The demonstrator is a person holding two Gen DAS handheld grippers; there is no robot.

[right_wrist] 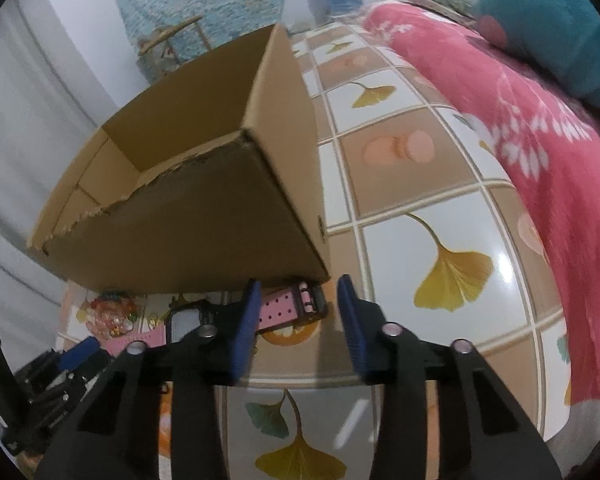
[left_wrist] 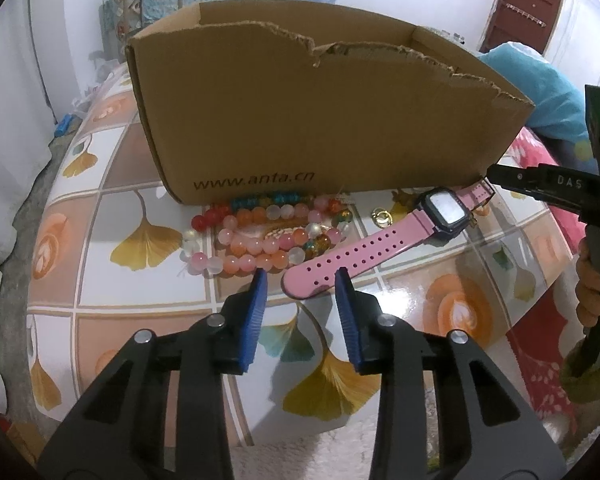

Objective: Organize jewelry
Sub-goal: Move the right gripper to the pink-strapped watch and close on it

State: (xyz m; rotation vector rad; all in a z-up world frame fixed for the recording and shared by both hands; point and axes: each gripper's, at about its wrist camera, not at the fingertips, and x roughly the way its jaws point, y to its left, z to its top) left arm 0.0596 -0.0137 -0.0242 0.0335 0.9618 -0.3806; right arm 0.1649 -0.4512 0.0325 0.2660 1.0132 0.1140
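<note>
The left gripper (left_wrist: 301,276) is holding its jaws apart around the free tip of the pink watch (left_wrist: 380,236); the right gripper (right_wrist: 298,286) is straddling its buckle end, unpinched.

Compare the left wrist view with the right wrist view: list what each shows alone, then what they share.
Only the left wrist view shows the web address printed on the cardboard box, a small gold ring beside the watch, a brown door and a hand on the right gripper's handle. Only the right wrist view shows the strap's buckle at the box corner and a wide stretch of pink floral blanket. Both show the box, the pink watch, the bead bracelets and the leaf-print tablecloth.
</note>
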